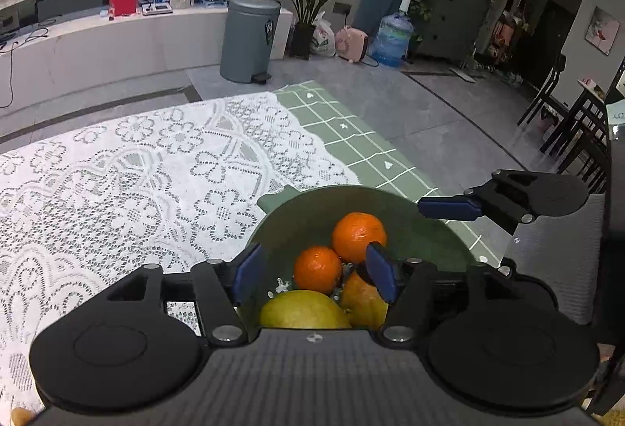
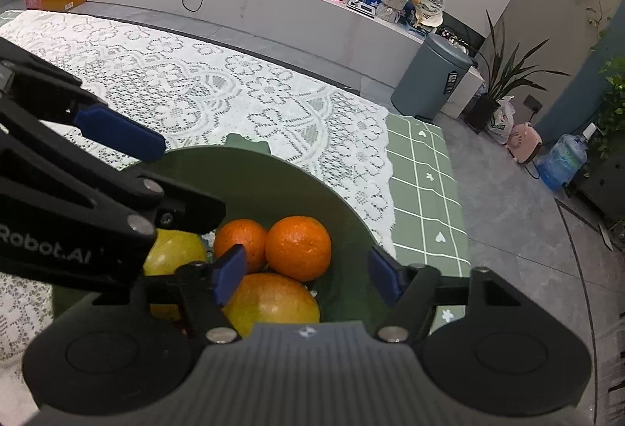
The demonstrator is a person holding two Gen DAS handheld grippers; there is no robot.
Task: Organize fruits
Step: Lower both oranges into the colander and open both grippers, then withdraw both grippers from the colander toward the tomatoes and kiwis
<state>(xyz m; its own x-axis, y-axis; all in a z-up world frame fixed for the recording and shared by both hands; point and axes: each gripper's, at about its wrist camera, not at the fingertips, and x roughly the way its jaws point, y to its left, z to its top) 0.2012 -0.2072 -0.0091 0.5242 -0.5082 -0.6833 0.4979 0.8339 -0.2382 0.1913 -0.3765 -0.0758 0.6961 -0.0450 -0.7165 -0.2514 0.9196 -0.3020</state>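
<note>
A dark green bowl (image 1: 390, 203) (image 2: 273, 176) sits on the table at the edge of the white lace cloth. It holds two oranges (image 1: 358, 235) (image 2: 299, 247), a yellow fruit (image 1: 304, 311) (image 2: 172, 256) and a yellow-orange mango (image 1: 363, 299) (image 2: 273, 301). My left gripper (image 1: 314, 271) is open above the bowl, its fingers on either side of the fruit, holding nothing. My right gripper (image 2: 308, 275) is also open over the bowl, empty; one of its blue fingertips (image 1: 449, 208) shows over the bowl's far rim.
The white lace cloth (image 1: 136, 172) covers most of the table, over a green checked cloth (image 1: 351, 137). A grey pedal bin (image 1: 250, 39), a potted plant (image 1: 308, 0), a water jug (image 1: 392, 37) and dark chairs (image 1: 566, 113) stand on the floor beyond.
</note>
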